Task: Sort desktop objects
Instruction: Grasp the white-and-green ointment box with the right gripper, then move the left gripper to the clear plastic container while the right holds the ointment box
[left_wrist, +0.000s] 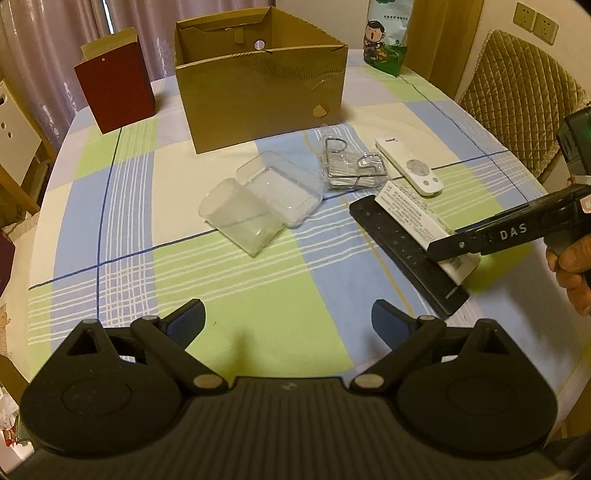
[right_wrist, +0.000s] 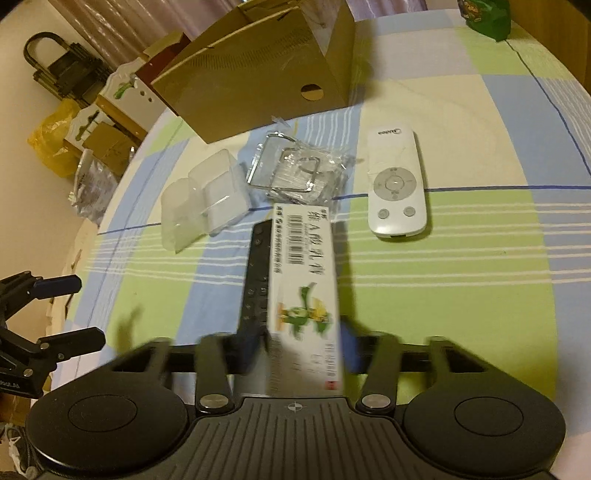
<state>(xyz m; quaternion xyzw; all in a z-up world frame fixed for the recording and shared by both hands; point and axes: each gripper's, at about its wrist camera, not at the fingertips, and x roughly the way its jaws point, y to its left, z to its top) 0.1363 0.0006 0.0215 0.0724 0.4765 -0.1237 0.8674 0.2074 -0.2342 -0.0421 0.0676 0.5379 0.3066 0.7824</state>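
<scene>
The right tongs (right_wrist: 297, 350) are closed about the near end of a long white cardboard carton printed with a barcode and a green cartoon figure (right_wrist: 306, 280), one blue pad on each long side. In the right wrist view the carton runs from lower centre up to mid-frame. The left wrist view places it at right of centre, lying on top of a slim black remote control with a row of small buttons (left_wrist: 402, 247). Whether the carton has cleared the remote cannot be told; the right wrist picture is blurred around the tongs.

The left tongs (left_wrist: 288, 317) stand wide and empty at the bottom of their own frame, over bare checked cloth on the surface (left_wrist: 129, 229).

Other items: a white oval-ended remote control (right_wrist: 397, 184) at right of centre, a wire clip in crinkled clear wrapping (right_wrist: 299, 173) at centre, and two clear plastic tubs (right_wrist: 203, 195) at left of centre. A large open brown cardboard box (left_wrist: 258, 92) stands at upper centre of the left wrist view, with a smaller dark red box (left_wrist: 114, 92) to its left.

Assessment: the step in hand appears to be lifting the carton away for sorting, probably into a box. Recommendations:
- Raise it straight up, so the black remote beneath is not dragged.
- Grip lightly; thin card is likely to crush.
- The hold is at one end, so the far end may droop; keep it level.
- Pass above the wrapped clip and release low inside the box.
</scene>
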